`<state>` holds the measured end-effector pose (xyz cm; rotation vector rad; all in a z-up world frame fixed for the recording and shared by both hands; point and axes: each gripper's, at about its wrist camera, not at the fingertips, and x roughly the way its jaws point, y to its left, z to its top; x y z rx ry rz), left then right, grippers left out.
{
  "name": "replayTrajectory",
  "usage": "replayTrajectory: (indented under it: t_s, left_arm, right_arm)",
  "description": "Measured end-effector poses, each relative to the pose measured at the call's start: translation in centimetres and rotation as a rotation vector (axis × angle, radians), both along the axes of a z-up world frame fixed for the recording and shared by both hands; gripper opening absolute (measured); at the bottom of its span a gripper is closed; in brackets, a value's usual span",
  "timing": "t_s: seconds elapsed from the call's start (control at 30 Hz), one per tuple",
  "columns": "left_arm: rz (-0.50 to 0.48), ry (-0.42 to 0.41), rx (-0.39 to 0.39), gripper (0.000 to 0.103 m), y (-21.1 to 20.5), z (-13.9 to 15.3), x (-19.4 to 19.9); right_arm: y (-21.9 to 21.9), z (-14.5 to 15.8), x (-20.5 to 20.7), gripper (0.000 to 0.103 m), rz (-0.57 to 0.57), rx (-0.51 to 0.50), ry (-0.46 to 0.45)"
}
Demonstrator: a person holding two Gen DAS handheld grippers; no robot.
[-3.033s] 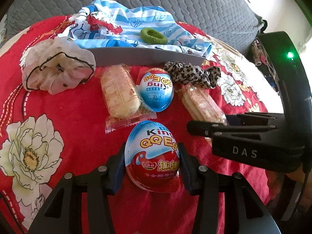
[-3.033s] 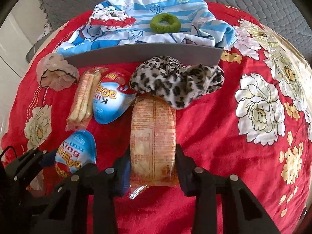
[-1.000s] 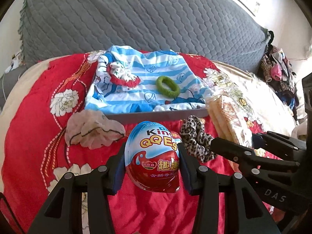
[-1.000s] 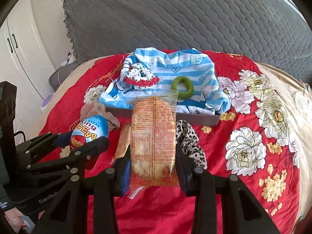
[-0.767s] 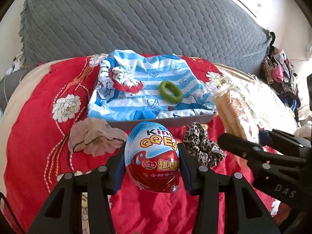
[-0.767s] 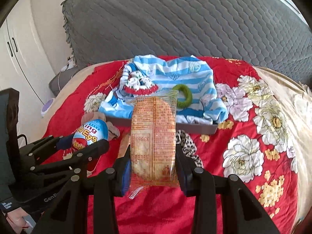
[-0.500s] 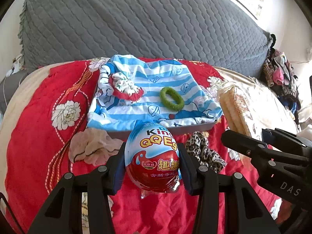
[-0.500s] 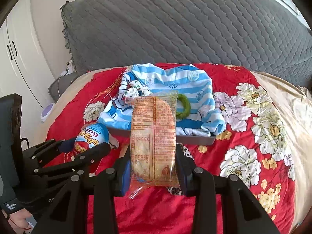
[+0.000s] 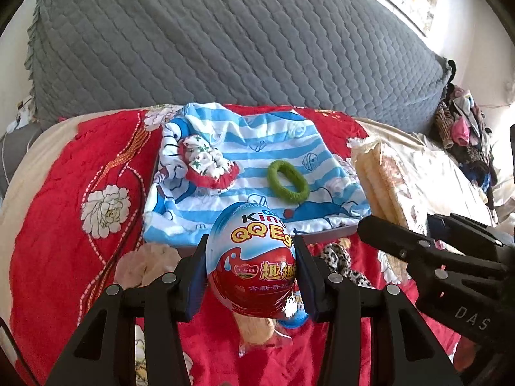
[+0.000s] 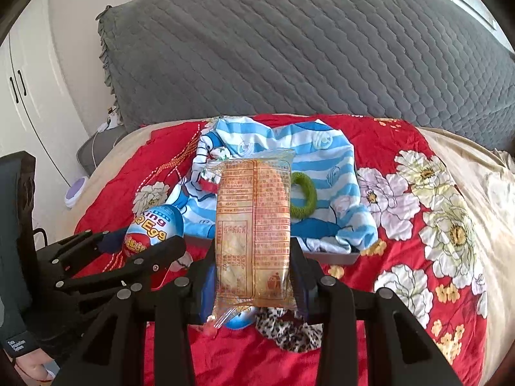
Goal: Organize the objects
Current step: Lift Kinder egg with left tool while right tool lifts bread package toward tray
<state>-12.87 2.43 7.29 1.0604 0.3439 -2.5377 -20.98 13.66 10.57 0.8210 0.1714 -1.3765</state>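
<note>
Snacks lifted clear of the bedspread, one per gripper. Left gripper [image 9: 251,273] clamped on the red-and-blue foil-wrapped chocolate egg [image 9: 251,257]; right gripper [image 10: 252,284] clamped on the long clear-wrapped orange wafer packet [image 10: 254,231], standing upright between its pads. Grey shallow tray [image 10: 338,257] lined with blue-striped cartoon cloth [image 9: 244,148] lies at 12 o'clock of both, holding a green hair ring [image 9: 287,185] and a red-trimmed scrunchie [image 9: 206,164]. Leopard scrunchie [image 10: 289,331] and second egg remain on the red floral bedspread [image 9: 64,225]. Judged: carry step. Next: decide a drop spot, lower, then release.
</note>
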Motion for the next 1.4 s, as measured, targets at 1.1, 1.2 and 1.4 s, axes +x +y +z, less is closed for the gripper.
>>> replayTrajectory:
  t_s: [1.1,1.2,1.4]
  left_arm:
    - [0.016,-0.021,-0.017,0.050,-4.4,-2.5,-6.3]
    - [0.021,-0.027,-0.019,0.050,-4.7,-2.9,-6.7]
    - [0.034,-0.029,-0.015,0.050,-5.3,-3.5,-7.3]
  right_arm:
    - [-7.9,-1.7,-1.3,0.039,0.000,0.006,-0.008]
    - [-8.3,-2.1,-1.6,0.039,-0.004,0.007,-0.012]
    - [-9.3,-2.6,-2.1,0.039,-0.006,0.014,-0.012]
